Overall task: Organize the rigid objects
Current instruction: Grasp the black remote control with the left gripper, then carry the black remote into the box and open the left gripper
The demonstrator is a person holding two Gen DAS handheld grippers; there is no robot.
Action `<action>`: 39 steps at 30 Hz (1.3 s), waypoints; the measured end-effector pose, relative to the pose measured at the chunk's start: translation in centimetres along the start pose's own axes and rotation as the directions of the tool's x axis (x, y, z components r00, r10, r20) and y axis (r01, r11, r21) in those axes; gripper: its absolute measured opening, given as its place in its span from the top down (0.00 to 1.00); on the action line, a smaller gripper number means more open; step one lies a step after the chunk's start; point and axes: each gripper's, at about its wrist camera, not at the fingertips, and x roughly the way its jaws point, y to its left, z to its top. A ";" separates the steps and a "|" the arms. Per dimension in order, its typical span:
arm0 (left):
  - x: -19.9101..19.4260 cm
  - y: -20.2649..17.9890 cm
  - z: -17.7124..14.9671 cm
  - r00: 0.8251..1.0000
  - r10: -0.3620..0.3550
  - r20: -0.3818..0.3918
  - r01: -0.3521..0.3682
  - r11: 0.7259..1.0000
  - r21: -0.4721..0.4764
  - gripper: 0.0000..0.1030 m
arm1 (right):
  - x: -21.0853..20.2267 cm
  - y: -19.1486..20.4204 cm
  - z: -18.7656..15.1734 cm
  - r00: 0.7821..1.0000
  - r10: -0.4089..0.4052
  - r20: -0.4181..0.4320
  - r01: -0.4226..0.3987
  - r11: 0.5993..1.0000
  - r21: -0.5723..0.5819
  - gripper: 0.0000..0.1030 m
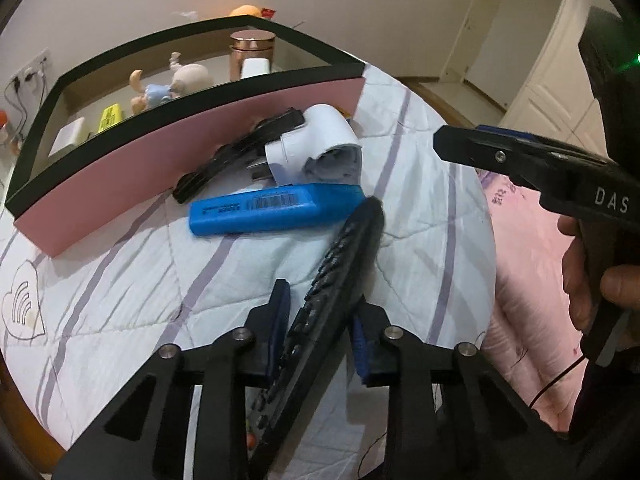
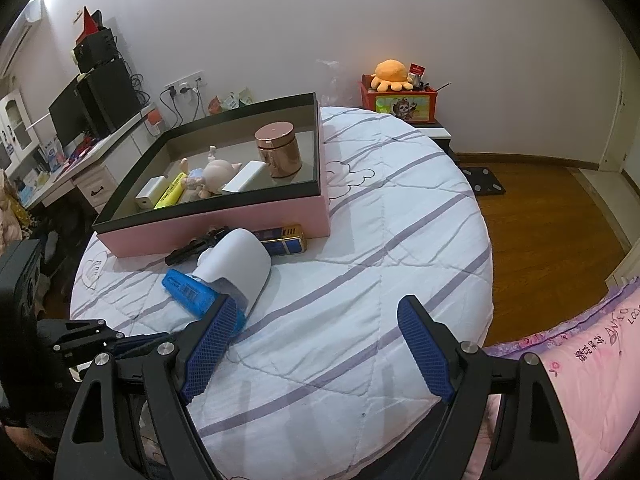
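Roughly halfway: jar, figurine and highlighter already in pink box, left gripper fingers pinching remote above bed, right gripper fingers spread, blue case, white plug left outside.

Striped quilted bed under pink box, blue case
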 end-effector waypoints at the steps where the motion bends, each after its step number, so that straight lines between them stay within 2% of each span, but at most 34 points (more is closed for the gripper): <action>1: 0.0 0.0 0.0 1.000 -0.003 0.002 0.003 1.000 -0.009 0.75 | 0.0 0.0 0.0 1.000 0.000 0.000 0.000 1.000 -0.001 0.18; 6: -0.8 0.0 -0.2 1.000 -0.014 0.012 0.014 0.999 -0.035 0.84 | 0.1 0.2 0.0 1.000 -0.001 -0.002 0.001 1.000 -0.005 0.18; 14: -3.0 0.2 -0.7 0.998 0.001 0.065 0.004 0.997 -0.076 0.84 | 0.2 1.1 0.1 1.000 0.010 -0.006 -0.010 1.000 -0.018 0.18; 18: -4.7 1.3 -0.6 0.993 0.041 0.110 -0.027 0.992 -0.126 0.84 | 0.1 1.6 0.2 1.000 0.015 -0.002 -0.015 0.999 -0.029 0.18; 22: -6.1 2.1 0.8 0.979 0.123 0.164 -0.095 0.981 -0.169 0.84 | 0.2 2.0 0.5 1.000 0.017 -0.002 -0.017 0.999 -0.032 0.18; 29: -6.9 4.1 3.9 0.953 0.214 0.214 -0.170 0.963 -0.208 0.84 | 1.2 4.1 2.2 0.999 0.039 0.002 -0.039 0.996 -0.075 0.18; 39: -6.3 8.6 10.0 0.930 0.282 0.237 -0.217 0.939 -0.266 0.84 | 3.3 6.0 7.1 0.998 0.066 0.021 -0.064 0.993 -0.100 0.18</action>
